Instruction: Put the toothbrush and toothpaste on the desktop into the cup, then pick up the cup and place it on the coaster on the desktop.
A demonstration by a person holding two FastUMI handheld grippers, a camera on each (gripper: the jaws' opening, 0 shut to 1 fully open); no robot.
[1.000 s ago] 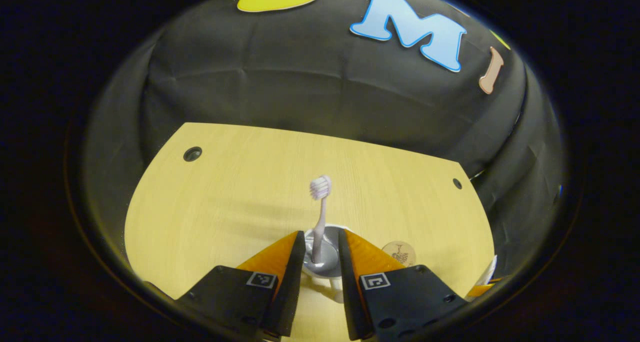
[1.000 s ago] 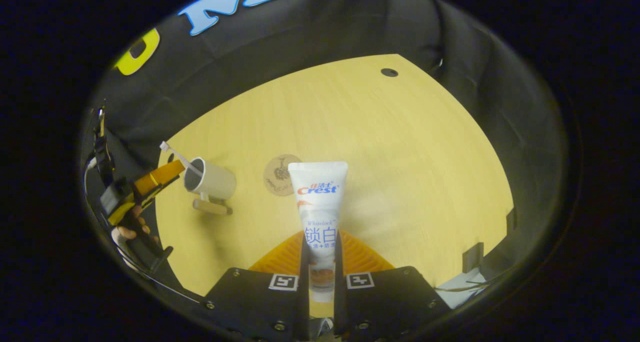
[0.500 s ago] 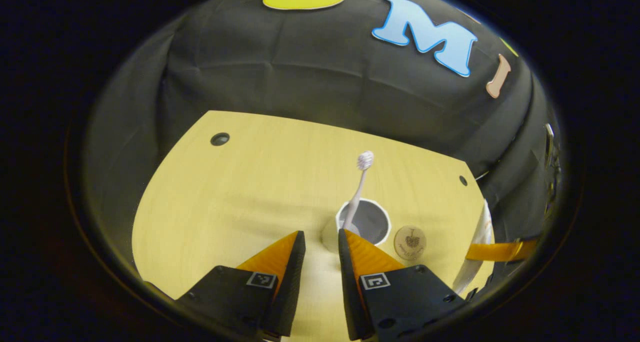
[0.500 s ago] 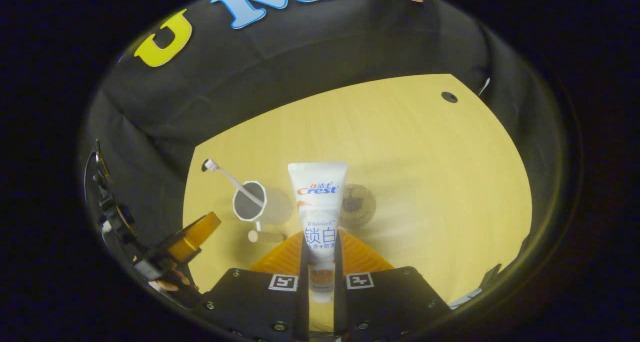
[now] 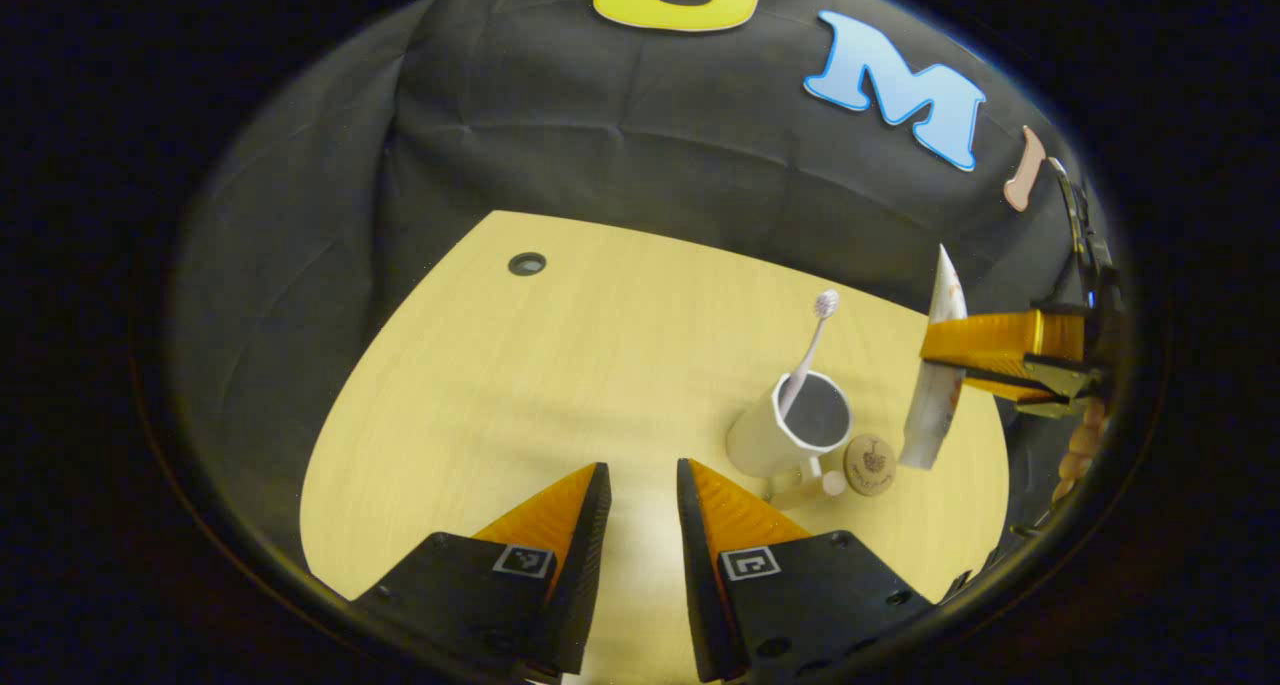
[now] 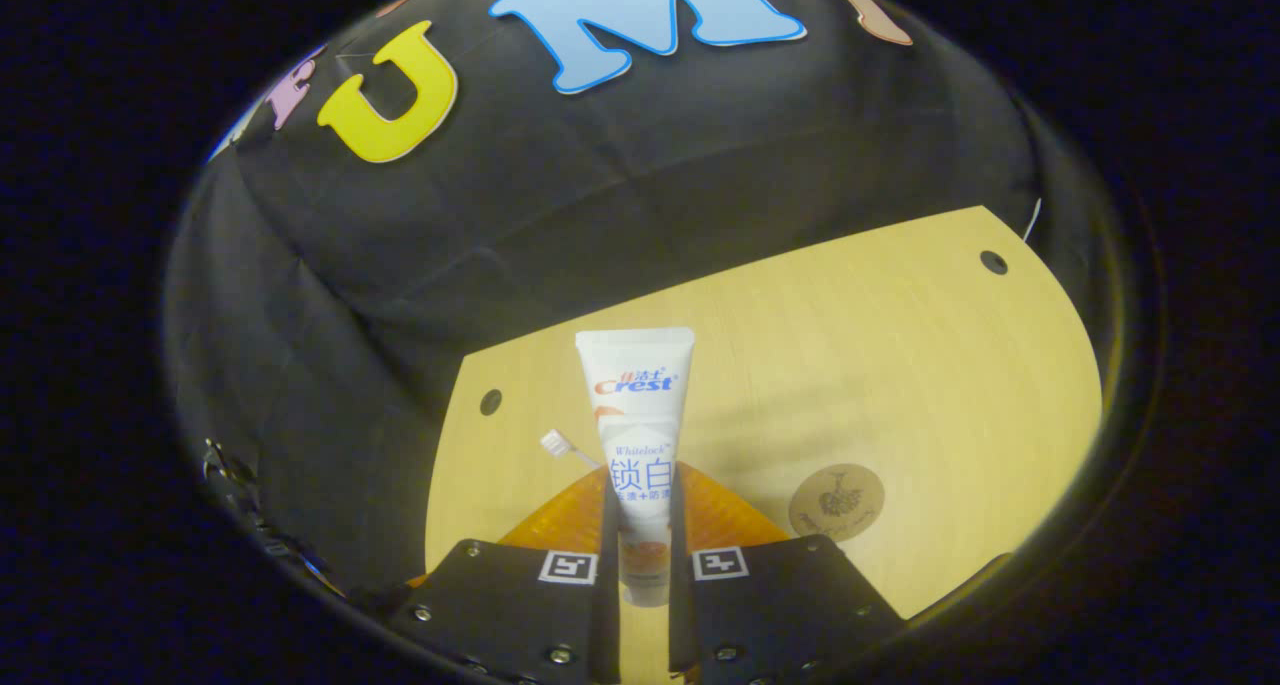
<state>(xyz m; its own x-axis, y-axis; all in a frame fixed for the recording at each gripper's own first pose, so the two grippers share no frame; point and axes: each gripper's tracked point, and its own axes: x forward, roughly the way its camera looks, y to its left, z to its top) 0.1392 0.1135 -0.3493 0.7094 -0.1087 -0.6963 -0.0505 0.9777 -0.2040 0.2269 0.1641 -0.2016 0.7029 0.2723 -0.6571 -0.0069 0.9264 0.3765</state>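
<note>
The left claw (image 5: 640, 480) hangs over the near part of the pale wooden desk (image 5: 560, 365), its two fingers set a little apart with only bare desk showing in the gap; it holds and touches nothing. Ahead of it and toward the desk's right edge stands the white cylindrical cup (image 5: 790, 430) with a handle, upright, and the pale long-handled toothbrush (image 5: 808, 350) leans inside it, bristle head up. Just beside the cup, nearer the right edge, lies the small round brown coaster (image 5: 869, 465) with a dark printed mark, flat on the desk and bare on top. Beyond the coaster, the right claw (image 5: 960, 350) is seen from the left gripper view, raised above the desk's right edge and held by a hand (image 5: 1080, 450).

In the right gripper view the right claw (image 6: 643, 510) is pinching the white plastic toothpaste tube (image 6: 638, 435) between both fingers; the tube stands up along the fingers, flat crimped end farthest from the camera, clear of the desk (image 6: 850, 365). The toothbrush head (image 6: 556, 444) peeks out just left of the tube. The coaster (image 6: 836, 501) lies to the right of the claw, near the desk's near edge.
</note>
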